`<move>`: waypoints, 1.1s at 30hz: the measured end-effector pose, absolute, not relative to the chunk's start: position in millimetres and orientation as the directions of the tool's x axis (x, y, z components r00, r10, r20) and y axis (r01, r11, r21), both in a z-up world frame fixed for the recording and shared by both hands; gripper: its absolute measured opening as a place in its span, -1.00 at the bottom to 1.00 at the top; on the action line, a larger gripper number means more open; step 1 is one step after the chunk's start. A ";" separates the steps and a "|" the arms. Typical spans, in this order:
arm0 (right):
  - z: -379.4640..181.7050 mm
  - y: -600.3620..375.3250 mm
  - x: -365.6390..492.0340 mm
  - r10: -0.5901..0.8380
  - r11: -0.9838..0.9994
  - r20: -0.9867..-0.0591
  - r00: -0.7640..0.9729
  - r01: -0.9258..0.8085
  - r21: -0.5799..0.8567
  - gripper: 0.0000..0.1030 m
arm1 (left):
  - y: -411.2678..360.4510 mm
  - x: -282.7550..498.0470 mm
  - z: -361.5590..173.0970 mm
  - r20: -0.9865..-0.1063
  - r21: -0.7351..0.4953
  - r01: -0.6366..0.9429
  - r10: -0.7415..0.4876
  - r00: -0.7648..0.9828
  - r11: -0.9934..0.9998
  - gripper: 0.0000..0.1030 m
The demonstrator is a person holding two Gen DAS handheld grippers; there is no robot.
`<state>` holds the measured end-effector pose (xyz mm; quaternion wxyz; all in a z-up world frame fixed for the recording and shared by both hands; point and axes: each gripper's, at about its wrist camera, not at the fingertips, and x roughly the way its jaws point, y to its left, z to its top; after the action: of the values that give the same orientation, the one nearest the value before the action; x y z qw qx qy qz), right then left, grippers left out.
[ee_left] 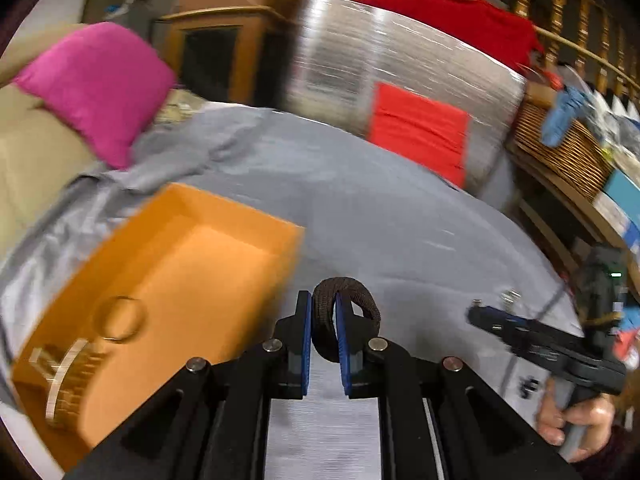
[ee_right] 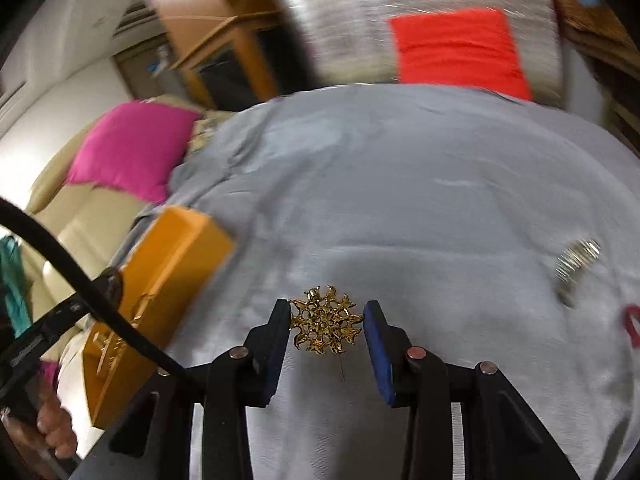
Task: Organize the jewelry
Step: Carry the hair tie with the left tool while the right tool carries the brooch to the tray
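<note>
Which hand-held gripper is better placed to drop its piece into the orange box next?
Left, probably. The left hand-held gripper is shut on the dark band right beside the orange box. The right hand-held gripper brackets the gold brooch, farther from it.

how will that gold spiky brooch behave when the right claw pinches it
The gold openwork sunburst brooch looks like rigid, thin metal, so probably stiff and light. Its spiky rim may catch unevenly on the right claw, so it might twist. It lies flat on the grey cloth, unlikely to roll.

grey bedspread (ee_right: 400, 184), pink pillow (ee_left: 96, 88), red cloth (ee_left: 418, 130), wicker basket (ee_left: 560, 152), wooden railing (ee_left: 560, 20)
</note>
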<state>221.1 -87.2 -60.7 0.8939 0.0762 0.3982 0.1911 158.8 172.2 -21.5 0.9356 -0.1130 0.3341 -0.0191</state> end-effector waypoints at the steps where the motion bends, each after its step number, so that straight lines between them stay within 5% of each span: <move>1: -56.4 -74.8 220.2 0.417 0.908 -0.679 0.604 -0.305 0.287 -0.22 | 187.4 158.7 -24.4 -0.627 -0.228 -0.072 -0.090 0.773 0.971 -0.77; 14: -22.8 108.7 227.9 0.539 0.760 -0.718 0.440 -0.623 0.188 -0.22 | 316.0 155.9 -90.5 -0.806 -0.259 -0.350 -0.002 0.592 0.900 -0.77; 33: -99.1 223.0 238.4 0.317 0.359 -0.943 0.104 -0.933 0.017 -0.22 | 335.1 159.5 -127.7 -0.868 -0.314 -0.410 -0.084 0.490 0.856 -0.77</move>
<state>238.4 223.0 -99.1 0.6700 -0.3211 0.4801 0.4663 159.5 335.1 -127.7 0.8263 -0.2492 0.4954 0.0987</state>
